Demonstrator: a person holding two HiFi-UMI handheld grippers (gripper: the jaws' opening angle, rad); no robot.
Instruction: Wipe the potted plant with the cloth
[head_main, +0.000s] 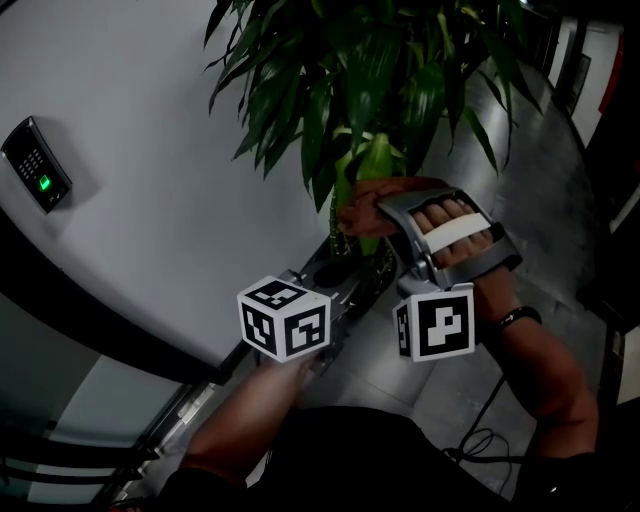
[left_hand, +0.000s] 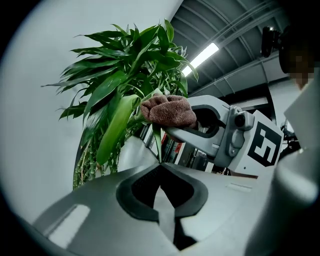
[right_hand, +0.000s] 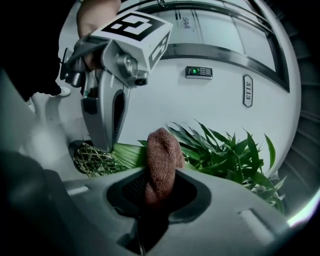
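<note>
Left gripper (left_hand: 160, 169) nearest: jaws shut tight, thin leaf tip right at tips, can't tell if pinched. Right gripper (right_hand: 160, 175) clamped on brown cloth (right_hand: 161, 152), wad poking out past fingertips, up against broad pale leaf (head_main: 372, 168) just ahead. Beyond fingers: rest of potted plant (head_main: 370, 60), woven pot (right_hand: 92, 160) below. Guessing wipe barely under way, one leaf in hand, loads left, no telling which are clean.

left gripper (left_hand: 160, 169) held level, fingers pressed together; right gripper (right_hand: 165, 175) sits above and to the right of those fingers, tipped slightly down, its own fingers clamped on the cloth (right_hand: 161, 150).
</note>
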